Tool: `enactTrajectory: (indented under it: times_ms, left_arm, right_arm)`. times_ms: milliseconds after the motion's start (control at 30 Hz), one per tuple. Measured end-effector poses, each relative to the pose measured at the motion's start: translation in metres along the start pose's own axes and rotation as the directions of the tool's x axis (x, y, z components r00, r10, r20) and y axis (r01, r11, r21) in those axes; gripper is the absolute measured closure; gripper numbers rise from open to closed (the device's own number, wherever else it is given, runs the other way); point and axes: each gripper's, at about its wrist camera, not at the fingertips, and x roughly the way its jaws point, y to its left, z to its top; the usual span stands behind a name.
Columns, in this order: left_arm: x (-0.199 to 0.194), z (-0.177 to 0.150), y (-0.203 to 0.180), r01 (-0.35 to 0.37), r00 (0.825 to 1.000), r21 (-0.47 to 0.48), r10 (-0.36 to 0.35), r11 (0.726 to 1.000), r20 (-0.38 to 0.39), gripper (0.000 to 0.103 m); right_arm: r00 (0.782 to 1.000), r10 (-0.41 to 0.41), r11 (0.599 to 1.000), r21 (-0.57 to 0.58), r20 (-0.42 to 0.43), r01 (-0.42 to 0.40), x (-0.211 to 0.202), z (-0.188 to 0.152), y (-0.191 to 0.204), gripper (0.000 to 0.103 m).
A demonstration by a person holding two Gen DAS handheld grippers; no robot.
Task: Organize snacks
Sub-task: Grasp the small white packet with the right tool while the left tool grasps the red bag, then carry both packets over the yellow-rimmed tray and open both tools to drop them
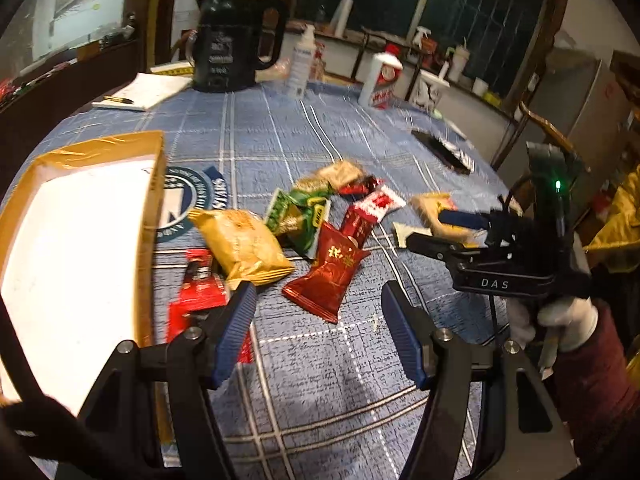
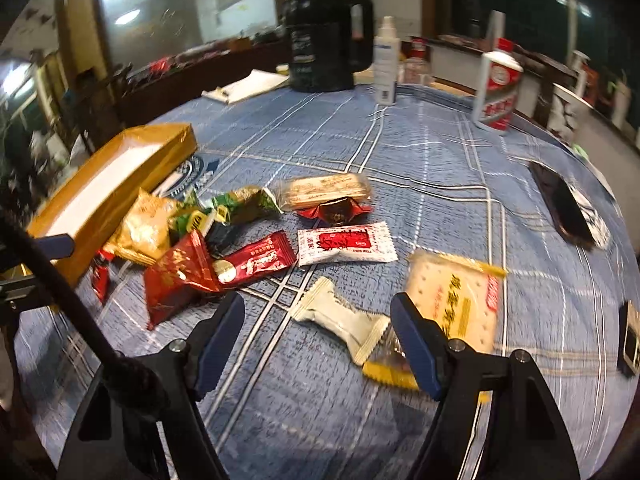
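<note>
At the far left sits your open cardboard box (image 1: 80,240), its brown taped walls around a white inside, resting on the blue plaid tablecloth (image 1: 320,360). Your left gripper (image 1: 318,334) hovers just right of the box's near corner with its jaws spread wide and nothing between them. Its left pad (image 1: 236,332) hangs over a bright red packet (image 1: 196,300) lying close beside the box wall.

Just beyond that lies the gold snack bag (image 1: 244,246), and to its right a dark red pouch (image 1: 328,276) with gold characters. Green wrappers (image 1: 298,216) are piled behind these two (the heap overlaps, so you cannot tell exactly how many). Further right come a long red sachet (image 2: 256,260), a white packet with a red label (image 2: 346,245), and behind them a clear-wrapped pack of biscuits (image 2: 326,190) touching a small dark red wrapper (image 2: 336,210).

Your right gripper (image 2: 316,344) is also held wide open and grips nothing. A cream-white wrapper (image 2: 344,324) lies on the cloth between its two pads, and a yellow-edged cracker pack (image 2: 460,300) lies just right of it, partly under the right pad (image 2: 416,348).

At the table's far edge stand a notepad (image 1: 140,92), a black kettle (image 1: 236,40), a white spray bottle (image 2: 386,60) and a red-and-white bottle (image 2: 498,88).
</note>
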Motion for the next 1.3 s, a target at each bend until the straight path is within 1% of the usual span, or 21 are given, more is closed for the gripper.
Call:
enactTrajectory:
  times_ms: [100,167,233,333,400,467,500,533,600,733,767,800,867,1033,1167,1300]
  left_arm:
    - [0.017,0.004,-0.007,0.021,0.999,0.046,-0.019,0.999,-0.034,0.037]
    - [0.025,0.007,-0.011,0.028,0.998,0.08,-0.024,0.996,-0.052,0.044]
    - [0.033,0.01,-0.016,0.037,0.997,0.113,-0.029,0.993,-0.072,0.044]
    - [0.048,0.014,-0.019,0.021,0.995,0.149,-0.006,0.989,-0.097,0.044]
    - [0.057,0.015,-0.021,0.022,0.993,0.165,-0.003,0.986,-0.116,0.044]
    - [0.067,0.016,-0.024,0.013,0.991,0.186,0.012,0.983,-0.132,0.044]
    - [0.07,0.016,-0.026,0.008,0.99,0.193,0.019,0.981,-0.138,0.044]
    - [0.074,0.015,-0.028,-0.001,0.989,0.205,0.031,0.979,-0.144,0.045]
    - [0.079,0.014,-0.031,-0.012,0.988,0.224,0.047,0.974,-0.149,0.048]
    - [0.088,0.008,-0.036,-0.026,0.984,0.259,0.071,0.966,-0.165,0.063]
    - [0.088,0.008,-0.036,-0.038,0.984,0.266,0.081,0.963,-0.156,0.067]
    - [0.088,0.008,-0.036,-0.042,0.984,0.267,0.085,0.963,-0.154,0.067]
    - [0.086,0.009,-0.034,-0.041,0.986,0.243,0.078,0.969,-0.147,0.071]
    - [0.073,0.009,-0.028,-0.058,0.991,0.195,0.08,0.979,-0.11,0.071]
    - [0.046,0.008,-0.027,-0.067,0.995,0.163,0.077,0.984,-0.058,0.071]
    - [0.017,0.005,-0.025,-0.085,0.996,0.135,0.086,0.987,-0.003,0.071]
  right_arm:
    - [0.999,0.04,0.998,-0.044,-0.034,-0.042,0.012,0.002,0.0,0.038]
    - [0.997,0.049,0.997,-0.059,-0.053,-0.052,0.017,0.002,0.0,0.043]
    - [0.996,0.062,0.996,-0.065,-0.067,-0.066,0.021,0.0,-0.001,0.05]
    - [0.993,0.081,0.994,-0.066,-0.082,-0.087,0.024,-0.004,-0.001,0.059]
    - [0.994,0.076,0.994,-0.072,-0.074,-0.082,0.023,-0.006,0.0,0.063]
    - [0.995,0.075,0.995,-0.063,-0.071,-0.08,0.023,-0.005,-0.001,0.07]
    - [0.994,0.08,0.995,-0.059,-0.071,-0.085,0.023,-0.005,-0.002,0.076]
    - [0.994,0.085,0.995,-0.054,-0.071,-0.089,0.023,-0.005,-0.002,0.078]
    - [0.994,0.083,0.995,-0.05,-0.07,-0.087,0.022,-0.005,-0.001,0.078]
    - [0.995,0.076,0.996,-0.049,-0.065,-0.079,0.023,-0.006,0.002,0.079]
    - [0.995,0.075,0.996,-0.048,-0.064,-0.078,0.023,-0.006,0.002,0.079]
    - [0.995,0.073,0.996,-0.046,-0.063,-0.076,0.023,-0.006,0.003,0.079]
    - [0.996,0.071,0.996,-0.041,-0.061,-0.074,0.023,-0.006,0.003,0.081]
    - [0.997,0.073,0.997,-0.02,-0.039,-0.073,0.014,-0.006,0.005,0.086]
    - [0.997,0.071,0.997,-0.016,-0.018,-0.071,0.002,-0.006,0.01,0.087]
    - [0.998,0.069,0.997,-0.024,0.003,-0.069,-0.013,-0.004,0.022,0.087]
